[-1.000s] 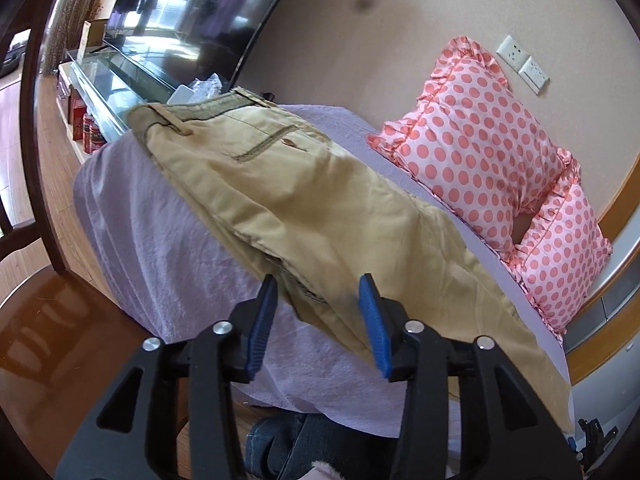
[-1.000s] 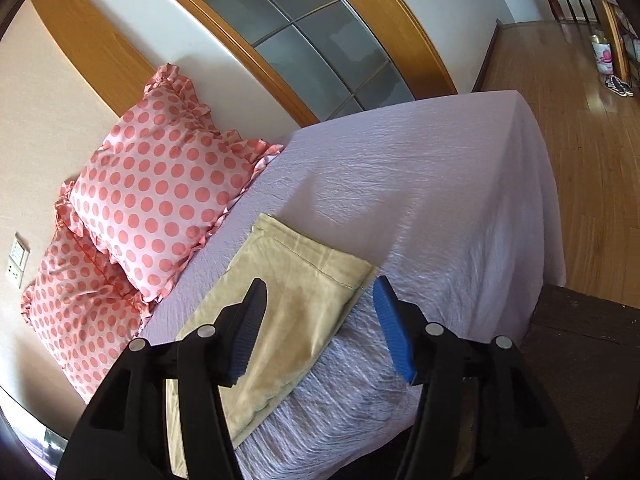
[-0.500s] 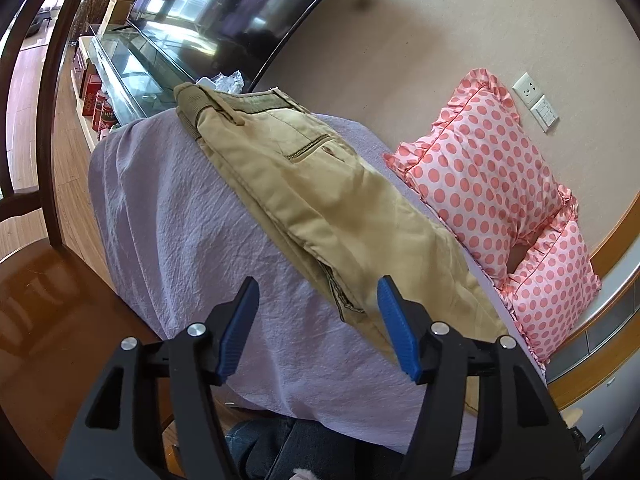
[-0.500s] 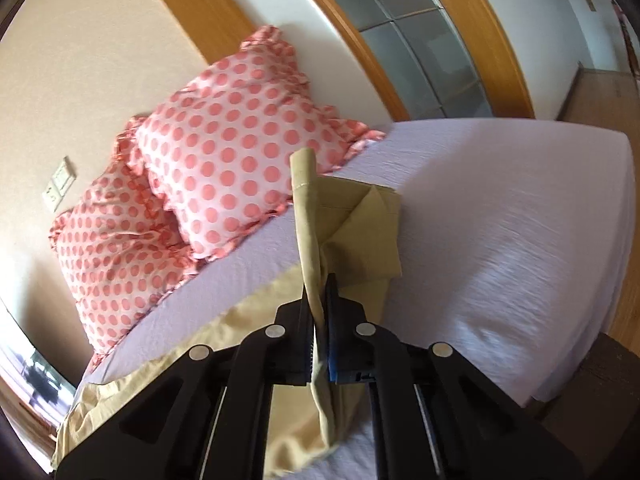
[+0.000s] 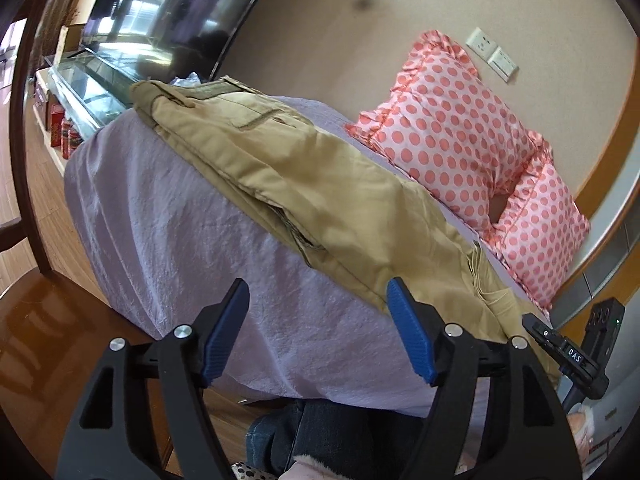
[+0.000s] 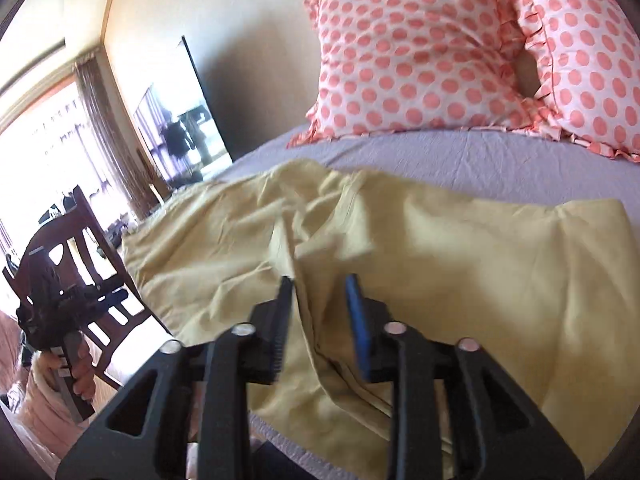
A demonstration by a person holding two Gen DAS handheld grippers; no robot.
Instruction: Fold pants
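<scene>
Khaki pants [image 5: 304,184] lie lengthwise on a lilac bed sheet [image 5: 168,240], waistband at the far left end. In the right wrist view the pants [image 6: 460,280] have a leg folded back over the rest, rumpled in the middle. My left gripper [image 5: 316,300] is open and empty, just off the near edge of the pants. My right gripper [image 6: 320,284] is open a little, its fingers either side of a raised fold of the cloth, which hangs slack between them.
Two pink polka-dot pillows [image 5: 460,132] lean against the wall behind the pants; they also show in the right wrist view [image 6: 420,52]. A television [image 5: 160,12] on a glass stand is at the bed's left end. A dark wooden chair [image 6: 76,264] stands beside the bed.
My right gripper carried the leg hem over toward the waist end and has opened, letting the cloth go. My left gripper stayed open and drew back slightly.
</scene>
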